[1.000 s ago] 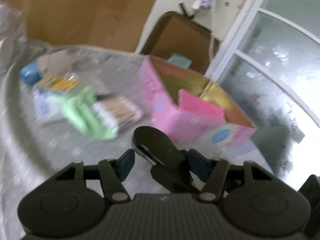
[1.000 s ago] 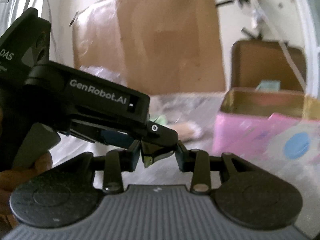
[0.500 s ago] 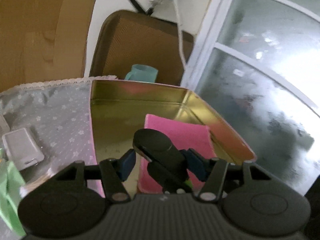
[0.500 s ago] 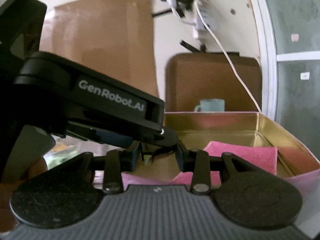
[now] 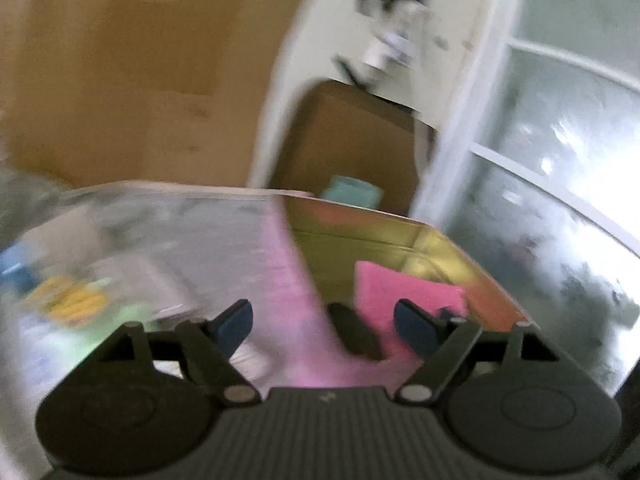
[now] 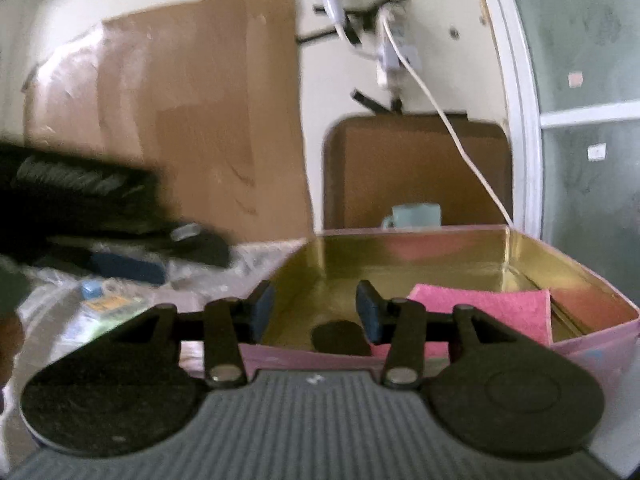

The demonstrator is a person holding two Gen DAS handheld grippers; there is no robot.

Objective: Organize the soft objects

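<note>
The left gripper [image 5: 322, 320] has just been opening its jaws, and they stand wide apart with nothing pressed between the pads; the right gripper [image 6: 316, 310] has likewise been opening, and its blue pads are apart and empty, poised at the near rim of the pink tin box with a gold interior [image 6: 600, 292]. A small dark oval object [image 6: 338, 338] lies on the box floor just beyond the right gripper's pads (too dim to identify), and beside it a folded pink cloth [image 6: 488, 308] leans inside the box toward its right wall. The cloth looks light, limp and non-slippery; it would likely drape if lifted by a corner, so a pinch across a folded edge seems the surest hold. More items remain on the grey patterned tablecloth [image 5: 192, 232] to the left, among them a blurred yellow-and-green packet [image 5: 72, 304], probably light and crushable.
</note>
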